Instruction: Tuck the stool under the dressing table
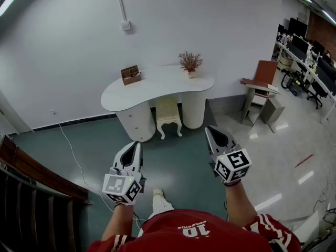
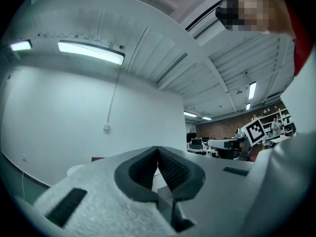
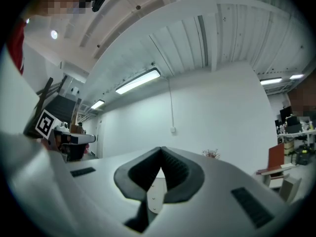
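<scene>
The stool (image 1: 168, 117), cream with curved legs, stands in the knee gap of the dressing table (image 1: 157, 83), between the table's two ribbed pedestals. Its seat lies beneath the tabletop and its front legs sit at the table's front edge.

The table is white and kidney-shaped and stands against the wall (image 1: 79, 46). On the table's left end sits a small wooden box (image 1: 130, 74). Toward its right end sits a potted dried plant (image 1: 190, 63).

In front of the table, well apart from it and above the green floor (image 1: 173, 161), both grippers point toward the table.
- Left gripper (image 1: 137, 144): jaws together, nothing between them; the left gripper view (image 2: 158, 151) shows the ribbed pads meeting at the tips.
- Right gripper (image 1: 209, 129): jaws together, nothing between them; the right gripper view (image 3: 161, 151) shows the same.

A white cable (image 1: 71, 151) runs across the floor to the left of the table. A brown chair (image 1: 260, 88) stands to the table's right.
</scene>
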`<state>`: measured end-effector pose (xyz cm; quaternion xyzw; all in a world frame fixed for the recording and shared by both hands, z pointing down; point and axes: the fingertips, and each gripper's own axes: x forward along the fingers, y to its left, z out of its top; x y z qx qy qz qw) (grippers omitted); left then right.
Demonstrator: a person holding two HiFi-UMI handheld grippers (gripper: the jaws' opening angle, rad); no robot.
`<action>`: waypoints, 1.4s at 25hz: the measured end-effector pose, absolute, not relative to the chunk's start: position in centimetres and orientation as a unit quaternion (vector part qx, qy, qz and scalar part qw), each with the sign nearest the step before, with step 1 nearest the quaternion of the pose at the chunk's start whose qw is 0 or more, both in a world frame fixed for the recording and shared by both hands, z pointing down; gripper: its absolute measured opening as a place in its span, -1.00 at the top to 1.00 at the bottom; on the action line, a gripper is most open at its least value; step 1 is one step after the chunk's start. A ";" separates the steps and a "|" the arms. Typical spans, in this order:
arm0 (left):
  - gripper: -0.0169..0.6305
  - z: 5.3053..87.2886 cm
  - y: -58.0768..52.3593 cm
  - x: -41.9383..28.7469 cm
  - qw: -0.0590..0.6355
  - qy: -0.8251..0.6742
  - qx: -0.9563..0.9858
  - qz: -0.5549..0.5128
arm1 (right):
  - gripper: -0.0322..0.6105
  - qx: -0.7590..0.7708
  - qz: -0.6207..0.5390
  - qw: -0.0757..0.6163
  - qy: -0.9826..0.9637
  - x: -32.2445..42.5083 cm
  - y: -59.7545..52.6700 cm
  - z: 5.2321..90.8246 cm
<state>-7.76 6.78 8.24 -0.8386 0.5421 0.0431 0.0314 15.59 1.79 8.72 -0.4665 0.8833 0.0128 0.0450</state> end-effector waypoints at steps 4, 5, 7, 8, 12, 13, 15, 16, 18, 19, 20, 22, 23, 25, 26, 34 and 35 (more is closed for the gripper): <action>0.99 8.3 7.0 -7.8 0.053 0.550 -0.833 0.030 | 0.89 -0.473 0.011 0.053 0.879 15.9 1.8 8.5; 0.99 8.4 7.0 -8.1 0.057 0.554 -0.830 0.028 | 0.89 -0.473 0.011 0.054 0.879 15.8 1.7 8.4; 0.99 8.3 7.1 -8.4 0.058 0.559 -0.827 0.029 | 0.89 -0.470 0.013 0.056 0.881 15.6 1.8 8.0; 0.99 8.2 7.2 -8.5 0.057 0.560 -0.826 0.031 | 0.89 -0.471 0.017 0.059 0.880 15.6 1.9 7.7; 0.99 8.1 7.2 -8.5 0.054 0.561 -0.826 0.036 | 0.89 -0.474 0.026 0.068 0.878 15.6 2.2 7.1; 0.99 8.0 7.3 -8.5 0.055 0.561 -0.825 0.036 | 0.89 -0.473 0.026 0.068 0.878 15.6 2.2 7.1; 0.99 7.7 7.3 -8.5 0.057 0.563 -0.824 0.036 | 0.89 -0.472 0.028 0.064 0.879 15.4 2.2 7.2; 0.99 7.6 7.4 -8.5 0.057 0.563 -0.824 0.038 | 0.89 -0.473 0.030 0.062 0.878 15.4 2.2 7.2; 0.99 7.4 7.5 -8.6 0.052 0.563 -0.824 0.046 | 0.89 -0.475 0.033 0.060 0.877 15.5 2.2 7.3; 0.99 7.4 7.5 -8.6 0.050 0.563 -0.823 0.050 | 0.89 -0.477 0.033 0.062 0.876 15.6 2.2 7.3; 0.99 7.4 7.4 -8.7 0.050 0.565 -0.822 0.051 | 0.89 -0.478 0.032 0.064 0.875 15.7 2.1 7.3; 0.99 7.6 7.3 -8.8 0.053 0.569 -0.819 0.048 | 0.89 -0.481 0.028 0.067 0.874 15.9 2.1 7.4; 0.99 7.6 7.3 -8.7 0.055 0.571 -0.818 0.047 | 0.89 -0.482 0.026 0.068 0.873 16.1 2.1 7.5; 0.99 7.6 7.2 -8.6 0.056 0.572 -0.817 0.047 | 0.89 -0.487 0.023 0.067 0.871 16.6 1.9 7.6; 0.99 7.6 7.2 -8.6 0.057 0.573 -0.817 0.048 | 0.90 -0.490 0.021 0.066 0.869 16.8 1.7 7.7; 0.99 7.6 6.9 -8.5 0.058 0.573 -0.816 0.047 | 0.89 -0.501 0.012 0.069 0.863 17.7 1.4 7.9; 0.99 7.6 6.9 -8.5 0.059 0.573 -0.816 0.046 | 0.89 -0.501 0.012 0.069 0.863 17.7 1.4 8.0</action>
